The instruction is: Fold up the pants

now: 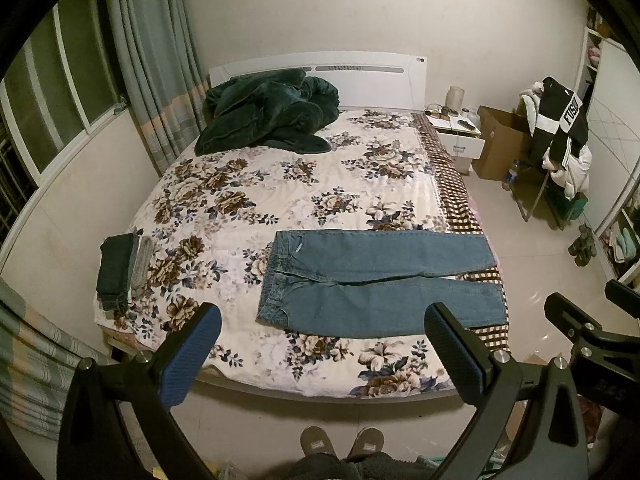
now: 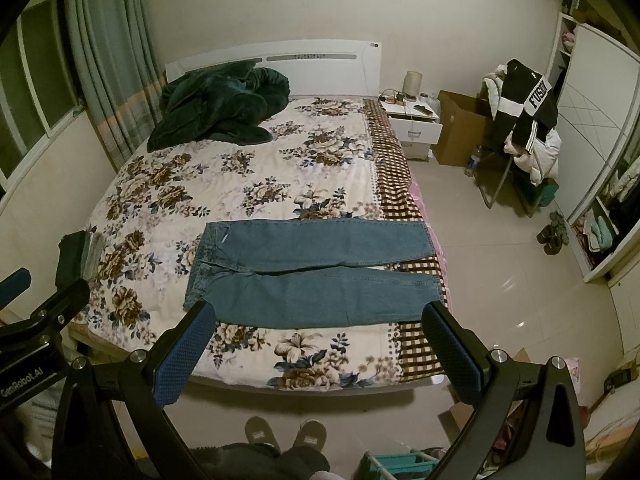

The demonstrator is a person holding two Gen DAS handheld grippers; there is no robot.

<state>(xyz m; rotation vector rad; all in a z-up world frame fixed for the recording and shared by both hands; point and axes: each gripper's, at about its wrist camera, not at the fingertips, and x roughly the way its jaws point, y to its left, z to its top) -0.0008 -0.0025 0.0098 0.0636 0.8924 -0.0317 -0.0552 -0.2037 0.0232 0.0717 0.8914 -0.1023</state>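
Observation:
Blue jeans [image 1: 376,280] lie flat and unfolded across the near part of the flowered bed [image 1: 280,184], waistband to the left, both legs stretched right to the bed's edge. They also show in the right wrist view [image 2: 316,272]. My left gripper [image 1: 324,316] is open and empty, held above the bed's foot, short of the jeans. My right gripper [image 2: 316,314] is open and empty, likewise short of the jeans; its arm shows at the right of the left wrist view.
A stack of folded dark clothes [image 1: 118,266] lies at the bed's left edge. A dark green blanket [image 1: 268,114] is heaped near the headboard. A nightstand [image 1: 456,130], cardboard box [image 1: 500,140] and clothes-laden chair [image 1: 560,144] stand right of the bed. My slippered feet [image 1: 340,440] are below.

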